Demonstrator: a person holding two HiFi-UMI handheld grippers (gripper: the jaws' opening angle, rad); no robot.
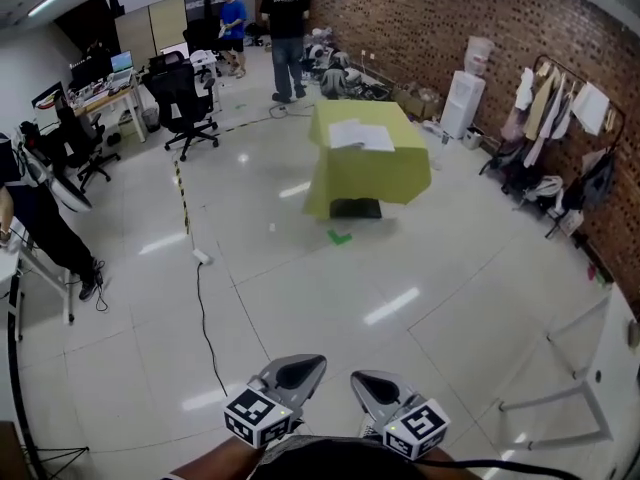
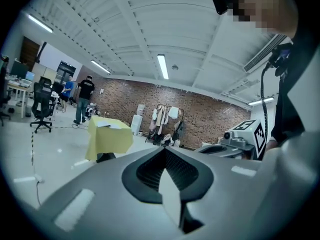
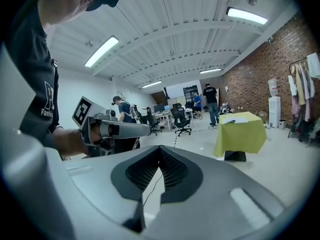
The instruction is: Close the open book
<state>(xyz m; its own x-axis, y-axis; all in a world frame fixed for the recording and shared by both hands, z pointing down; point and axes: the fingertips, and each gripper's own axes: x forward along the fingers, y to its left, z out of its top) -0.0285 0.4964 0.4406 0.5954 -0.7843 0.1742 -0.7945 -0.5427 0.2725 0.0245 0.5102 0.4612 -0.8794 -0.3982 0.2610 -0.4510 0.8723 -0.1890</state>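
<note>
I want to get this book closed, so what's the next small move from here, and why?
Probably walk forward toward the yellow-draped table. The open book lies on top of it, far across the floor, while the left tongs and right tongs are shut, empty and nowhere near it.

Black office chair [image 1: 185, 98] by the desks [image 1: 100, 93]; clothes rack [image 1: 560, 118] — against the brick wall [image 1: 420, 18]; cable [image 1: 203, 318] across floor [image 1: 330, 298].

A glossy white tiled floor [image 1: 330, 298] runs to a red brick wall [image 1: 440, 13] with a clothes rack [image 1: 565, 108] and water dispenser [image 1: 462, 103]. A yellow-draped worktop [image 1: 365, 178] stands mid-room; black office chairs [image 1: 185, 93] and desks [image 1: 105, 93] sit far left under tube lights [image 2: 162, 66].
</note>
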